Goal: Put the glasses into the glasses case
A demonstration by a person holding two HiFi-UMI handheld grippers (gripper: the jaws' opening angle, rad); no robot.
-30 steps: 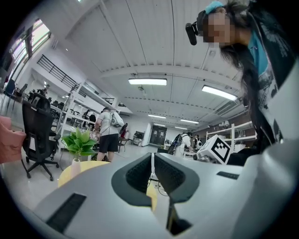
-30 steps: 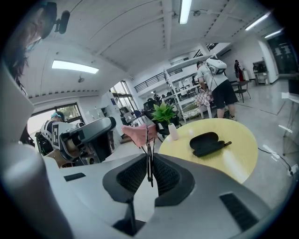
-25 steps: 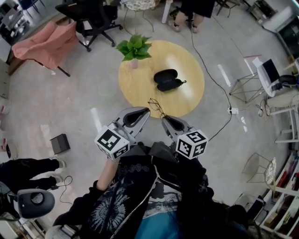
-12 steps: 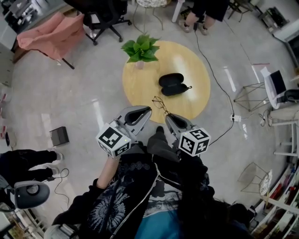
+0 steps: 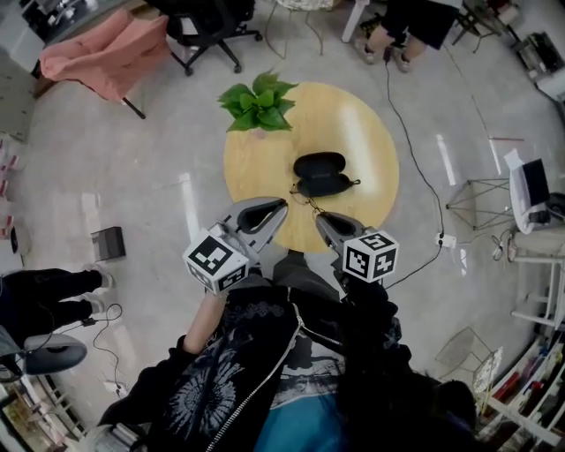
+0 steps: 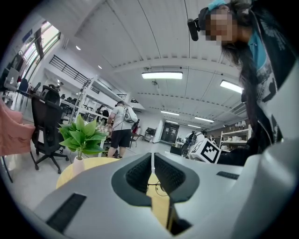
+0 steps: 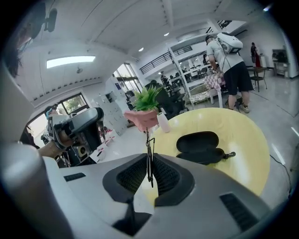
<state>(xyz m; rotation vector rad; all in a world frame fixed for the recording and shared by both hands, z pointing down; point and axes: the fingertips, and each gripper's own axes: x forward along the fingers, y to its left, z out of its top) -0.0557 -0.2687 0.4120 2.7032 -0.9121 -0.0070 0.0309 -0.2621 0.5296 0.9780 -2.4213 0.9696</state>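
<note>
A black glasses case (image 5: 321, 174) lies open on the round yellow table (image 5: 265, 159); in the right gripper view the case (image 7: 200, 145) sits just ahead. Thin wire-framed glasses (image 5: 305, 199) hang over the table's near edge, a little short of the case. My right gripper (image 5: 320, 218) is shut on them, and the frame (image 7: 148, 144) stands upright between its pads (image 7: 163, 175). My left gripper (image 5: 281, 204) hovers beside it on the left, level, jaws shut with nothing in them (image 6: 153, 161). Past its tips the glasses (image 6: 159, 188) show.
A potted green plant (image 5: 258, 101) stands at the table's far left edge. A pink-draped chair (image 5: 106, 48) and a black office chair (image 5: 207, 26) stand beyond. A cable (image 5: 415, 168) runs along the floor on the right, by a wire-frame stand (image 5: 481, 190). A person's legs (image 5: 402, 31) show at the top.
Both grippers have moved forward and a little down toward the table. The glasses, still in the right gripper, now hang over the table's near edge, closer to the case.
</note>
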